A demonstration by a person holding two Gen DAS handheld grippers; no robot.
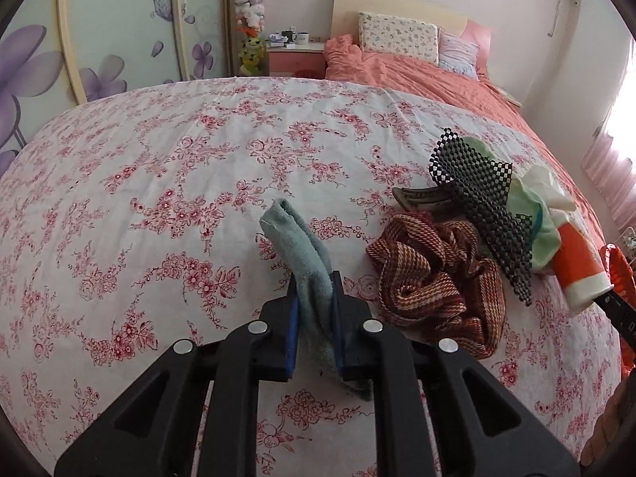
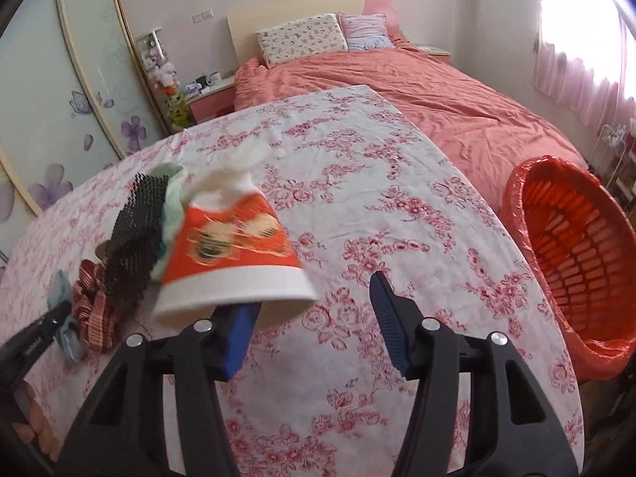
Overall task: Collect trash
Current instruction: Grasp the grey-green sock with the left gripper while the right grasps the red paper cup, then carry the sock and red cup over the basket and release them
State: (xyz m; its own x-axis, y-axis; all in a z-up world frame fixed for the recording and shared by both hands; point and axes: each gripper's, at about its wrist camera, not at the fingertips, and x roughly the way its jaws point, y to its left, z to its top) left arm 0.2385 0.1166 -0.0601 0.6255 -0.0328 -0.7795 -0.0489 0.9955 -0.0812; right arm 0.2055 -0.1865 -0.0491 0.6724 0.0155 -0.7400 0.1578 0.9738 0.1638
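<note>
My left gripper [image 1: 315, 290] is shut on a teal cloth [image 1: 296, 238], whose folded end stands up above the floral sheet [image 1: 179, 167]. To its right lies a pile: a red-brown woven cloth [image 1: 429, 278], a black mesh mat [image 1: 477, 202], a pale green cloth [image 1: 544, 238] and an orange-and-white paper cup [image 1: 580, 266]. In the right wrist view the cup [image 2: 230, 254] is blurred and covers the tip of the left finger [image 2: 238, 338]. My right gripper [image 2: 314, 318] is open, its other finger well clear of the cup. White tissue [image 2: 234, 171] sits at the cup's far end.
An orange basket lined with a red plastic bag [image 2: 576, 254] stands beside the bed at the right. A salmon duvet [image 2: 417, 91] and pillows [image 2: 302, 37] lie further up the bed. A nightstand [image 1: 296, 57] and flower-printed wardrobe doors [image 1: 119, 31] stand at the left.
</note>
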